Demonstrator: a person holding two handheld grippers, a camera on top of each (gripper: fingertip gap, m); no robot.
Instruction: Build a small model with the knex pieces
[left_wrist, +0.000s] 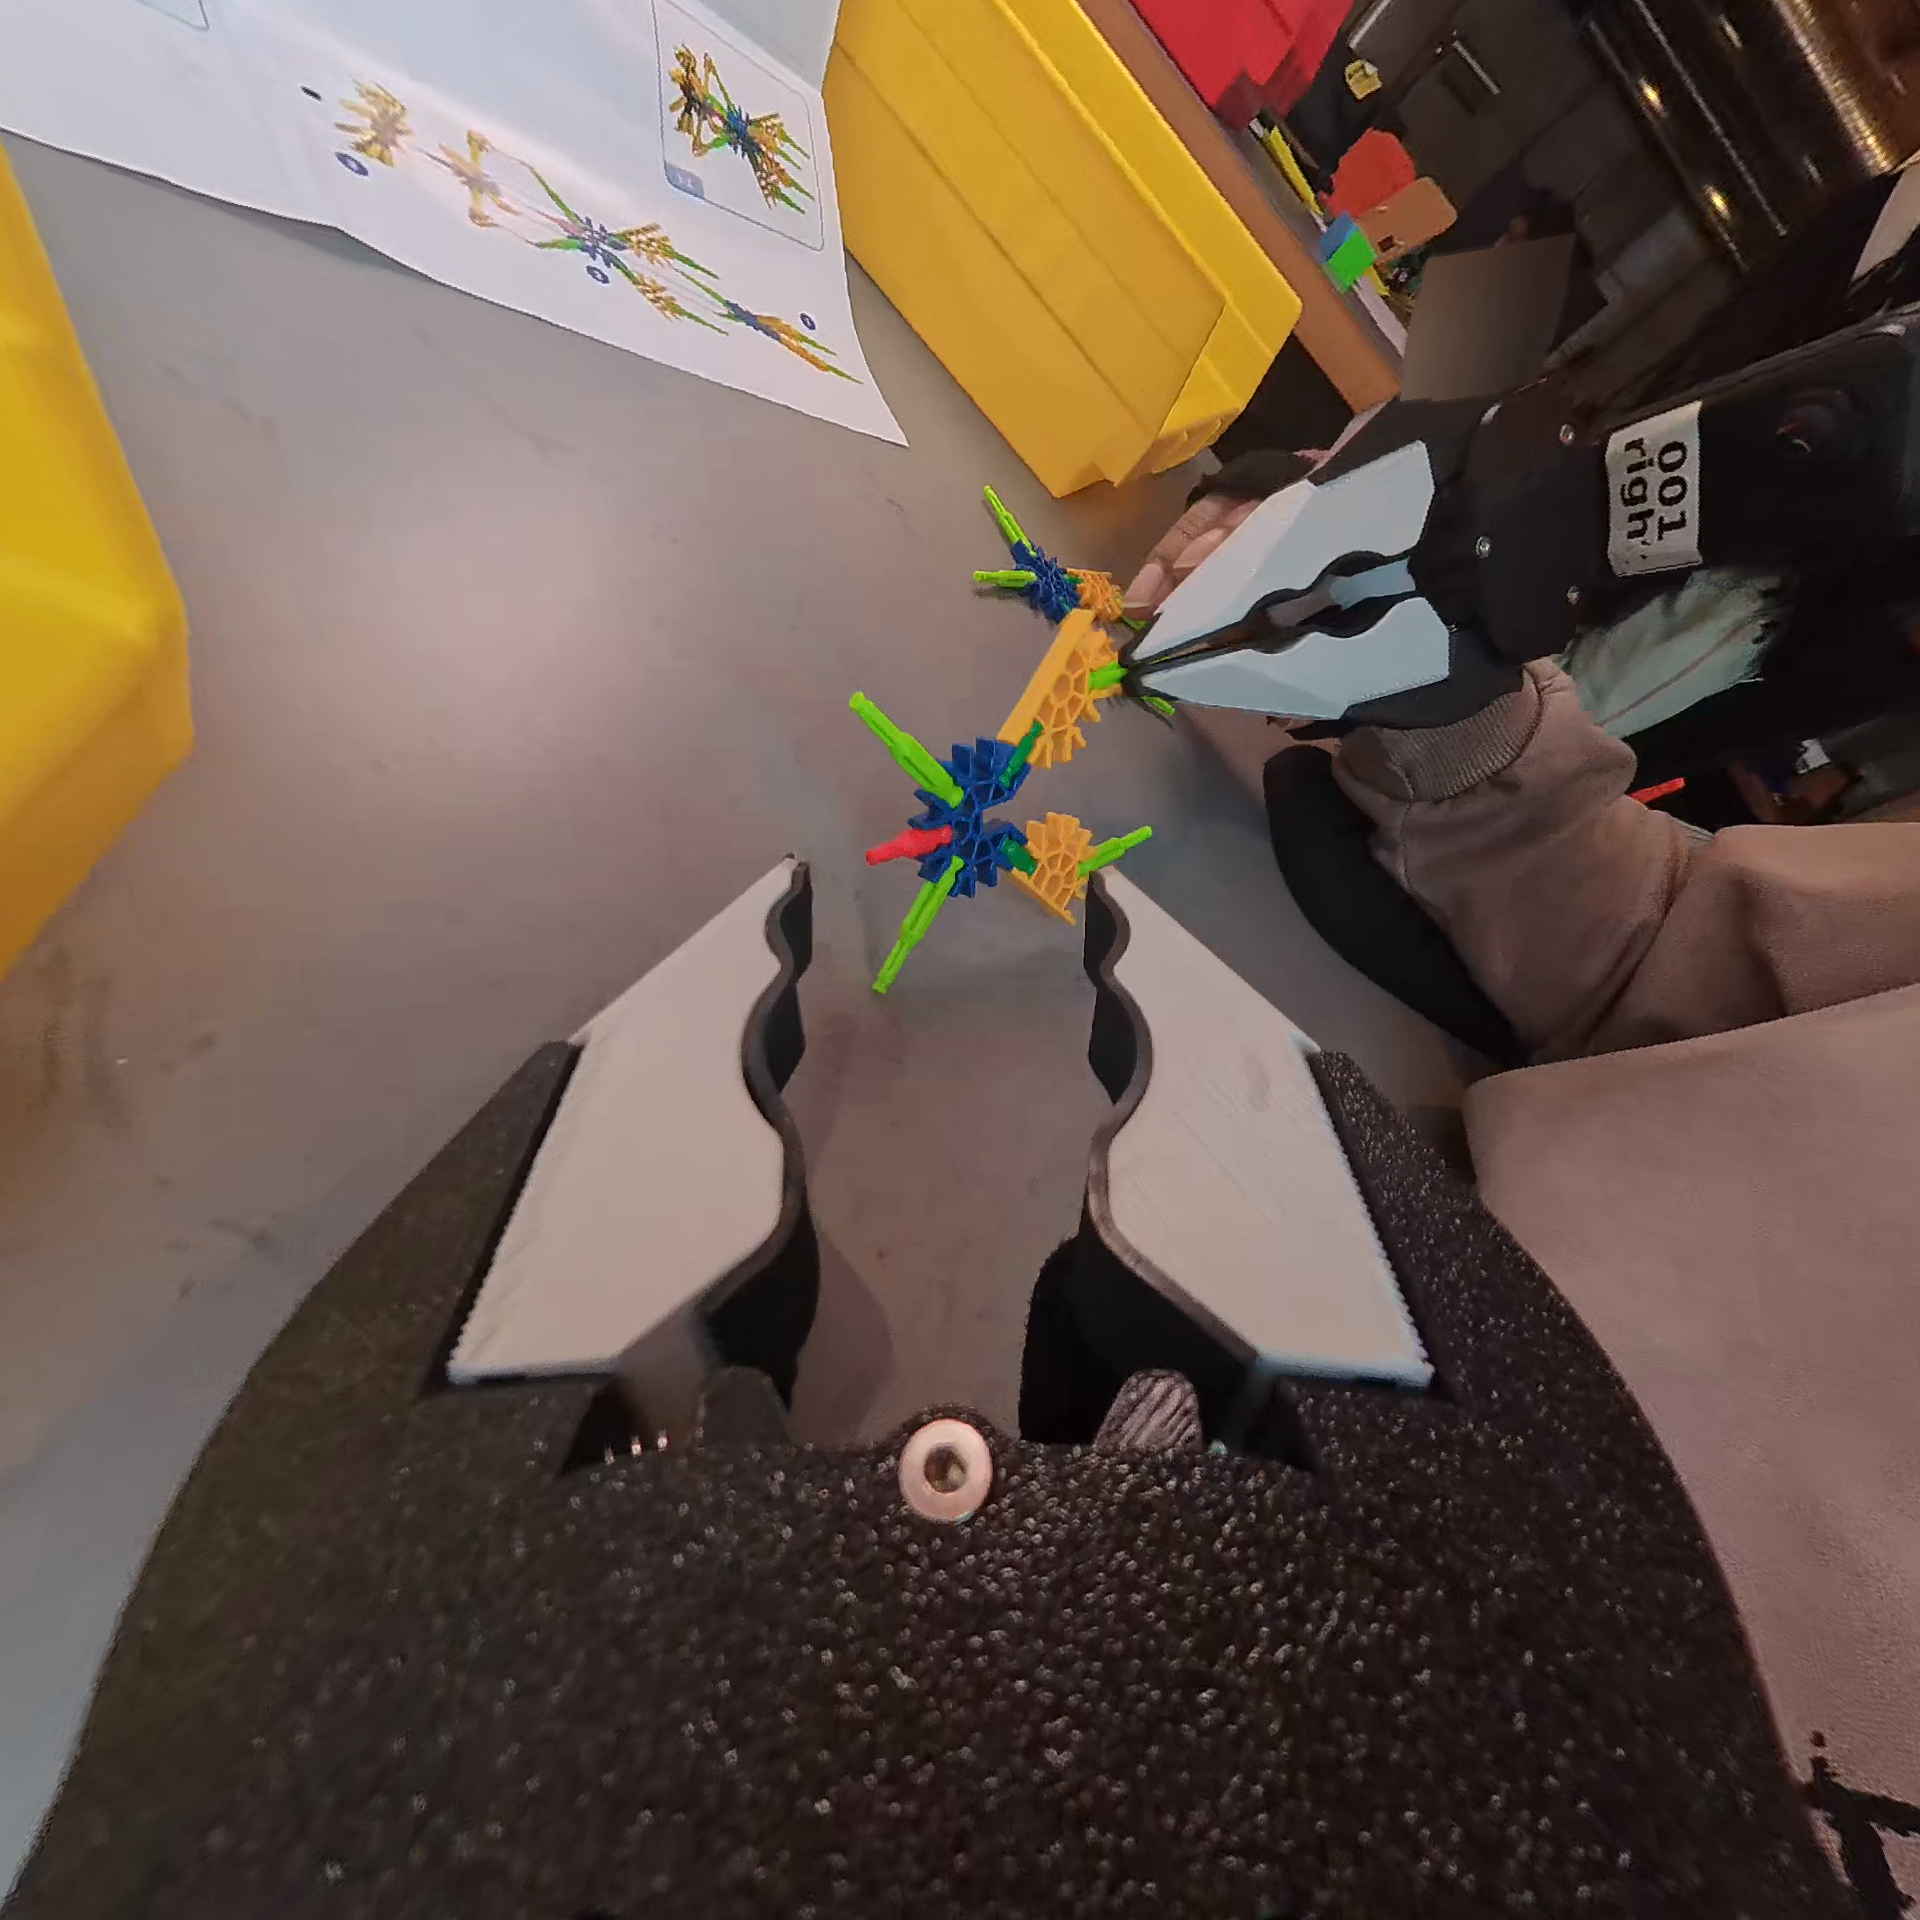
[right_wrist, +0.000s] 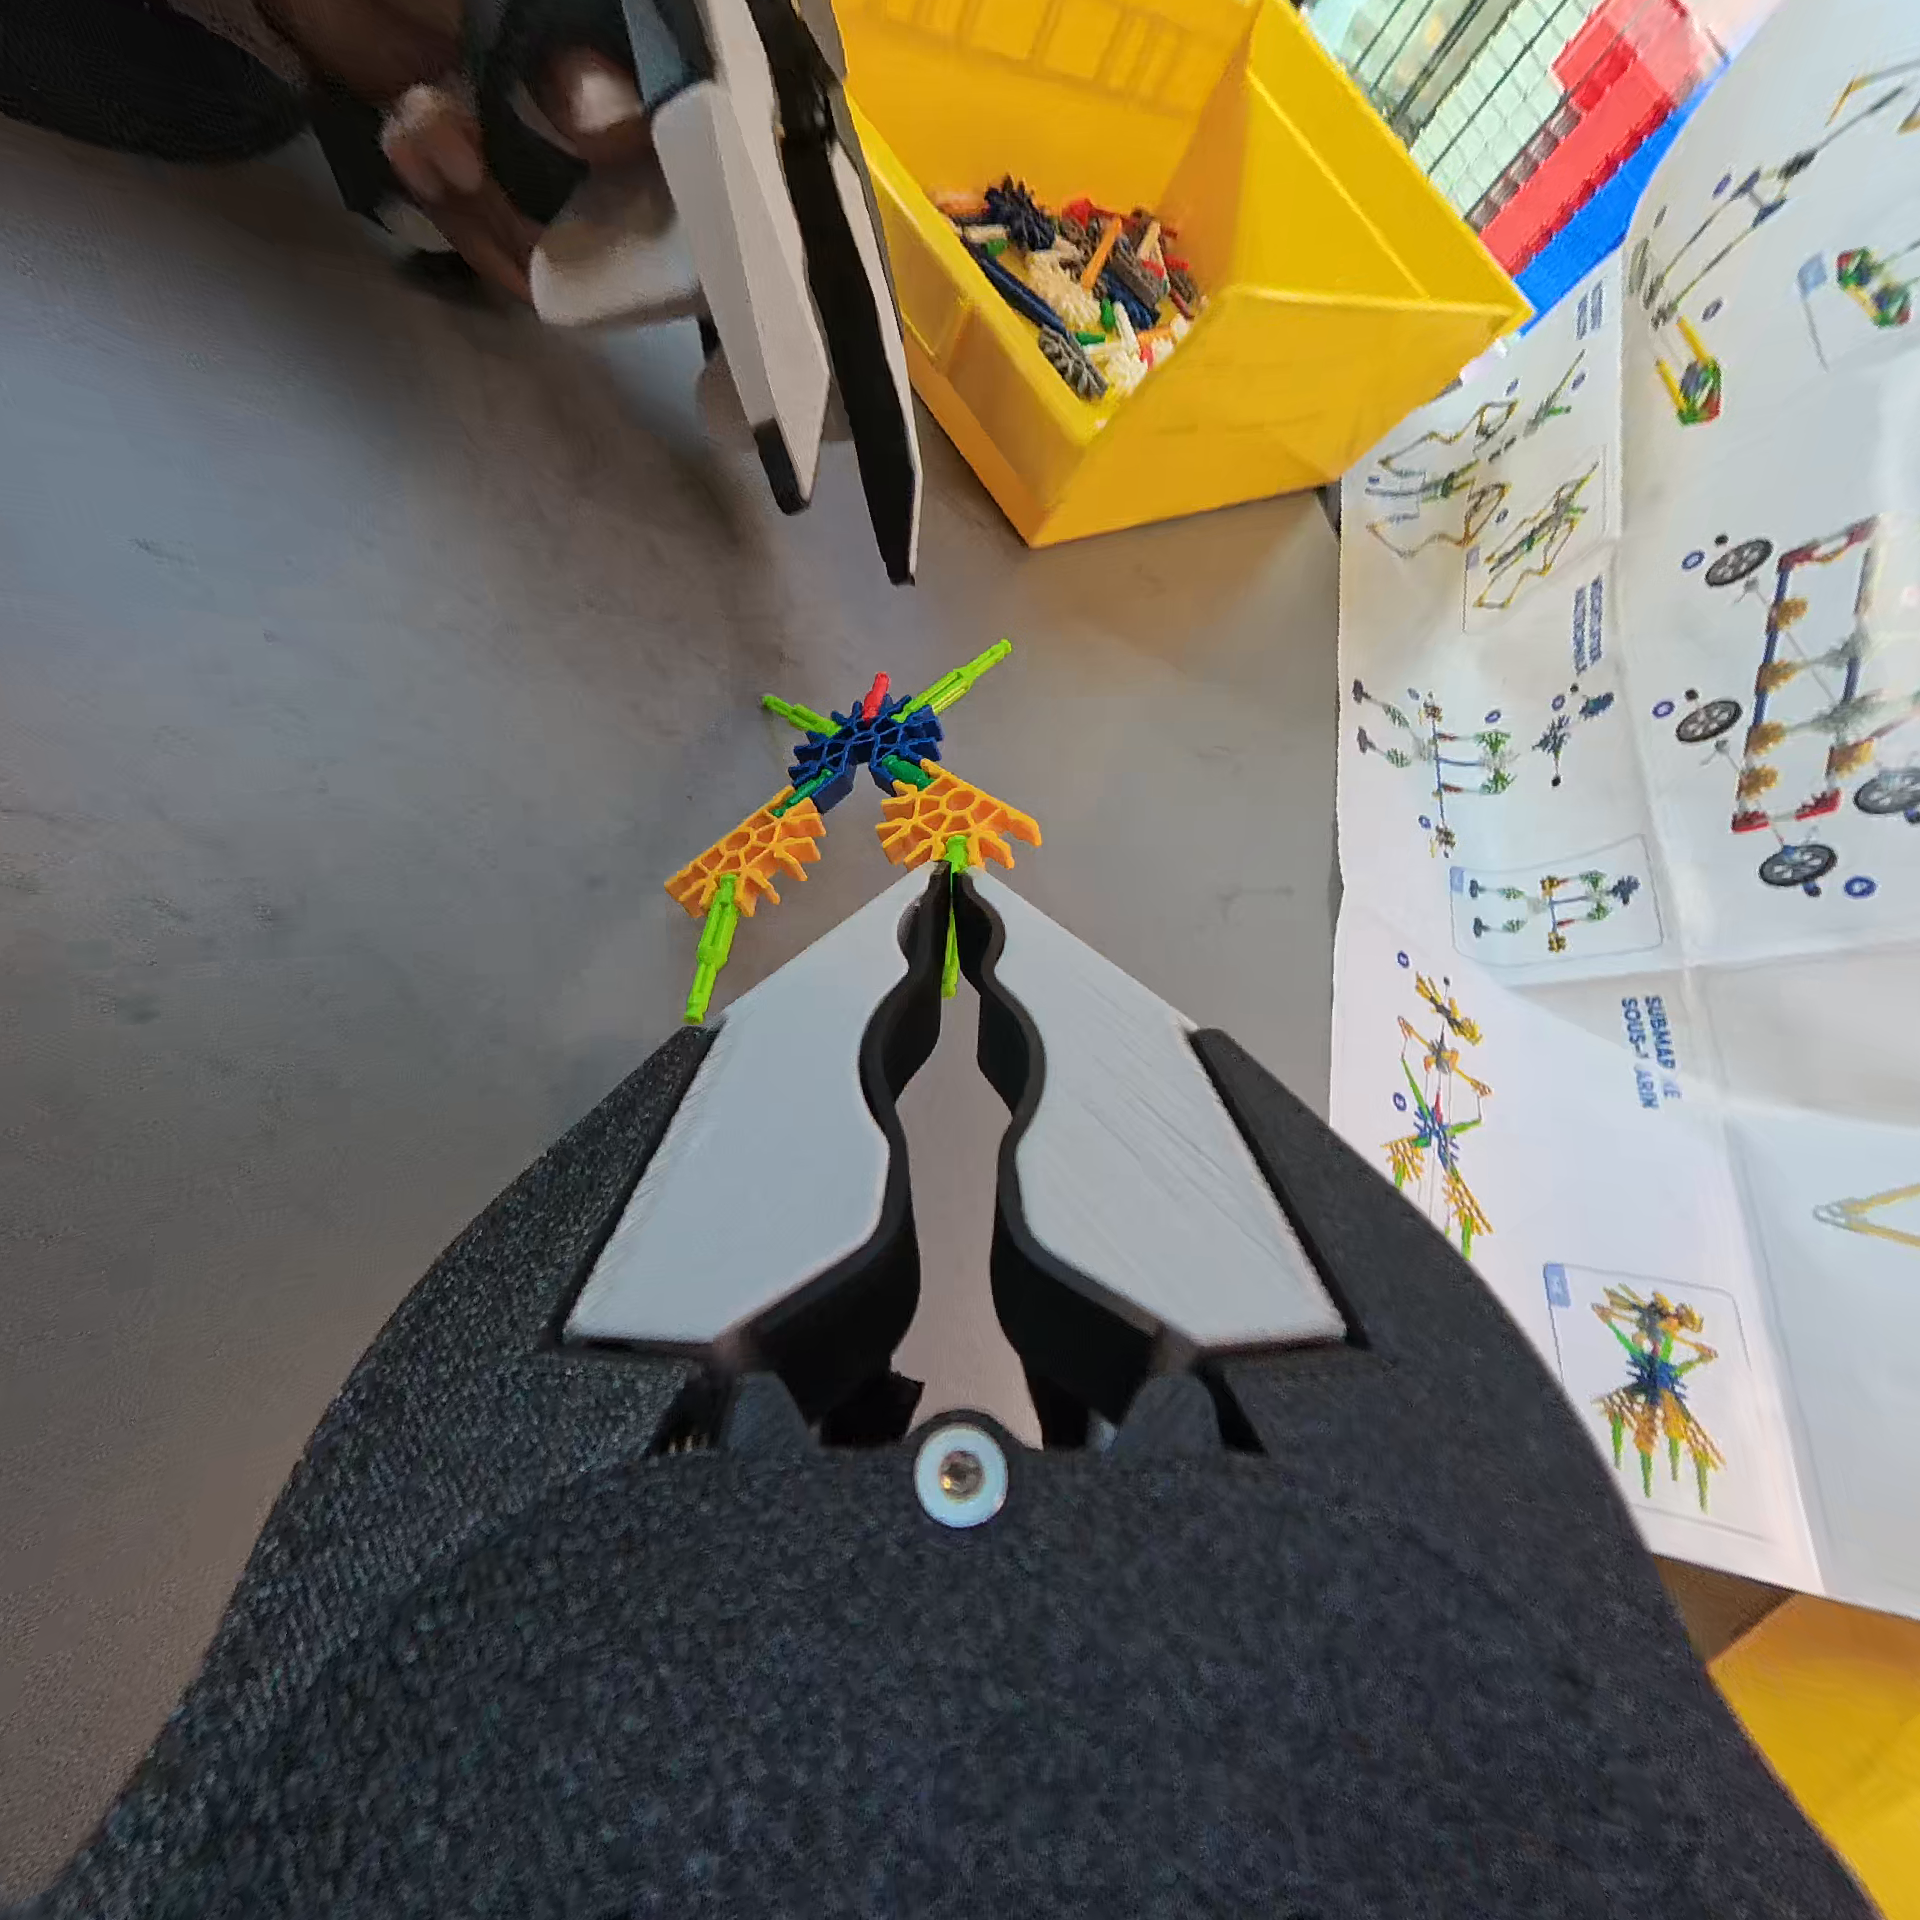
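Note:
A small toy assembly (left_wrist: 971, 800) of blue and yellow connectors with green rods and one red rod hangs just past my left gripper (left_wrist: 945, 873). The left gripper is open and empty, and its right fingertip (left_wrist: 1101, 894) is next to a yellow connector (left_wrist: 1055, 868). My right gripper (right_wrist: 948, 878) is shut on a green rod (right_wrist: 954, 857) plugged into a yellow connector (right_wrist: 956, 816) of the assembly (right_wrist: 873, 748). The right gripper also shows in the left wrist view (left_wrist: 1127, 670), pinching that rod. A second small assembly (left_wrist: 1049, 587) lies on the grey table (left_wrist: 468, 675) behind.
A yellow bin (right_wrist: 1299, 312) with several loose parts stands behind the assembly. More yellow bins (left_wrist: 1039, 260) (left_wrist: 62, 571) flank the table. A white instruction sheet (left_wrist: 468, 156) (right_wrist: 1610, 831) lies flat. A person's sleeve (left_wrist: 1558, 883) is at the right. The left gripper (right_wrist: 831, 416) hovers beyond the assembly. My hands' fingertips stand some 9 cm from each other.

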